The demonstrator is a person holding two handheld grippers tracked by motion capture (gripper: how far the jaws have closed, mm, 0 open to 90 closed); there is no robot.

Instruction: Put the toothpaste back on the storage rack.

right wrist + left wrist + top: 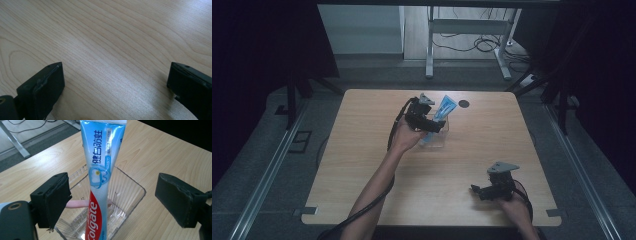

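Both grippers' fingers released: left gripper (112, 200) w/ toothpaste tube (101, 177) between, in clear box (130, 195); right gripper (113, 87) over table (112, 37).

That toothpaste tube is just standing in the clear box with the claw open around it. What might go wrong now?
The toothpaste tube leans tall out of the clear container, well above its rim, so it may tip out or topple the light box. The left gripper is open with its jaws on either side of the tube; pulling back carelessly could knock it. A pink item lies inside, which the tube's end might rest on unsteadily.
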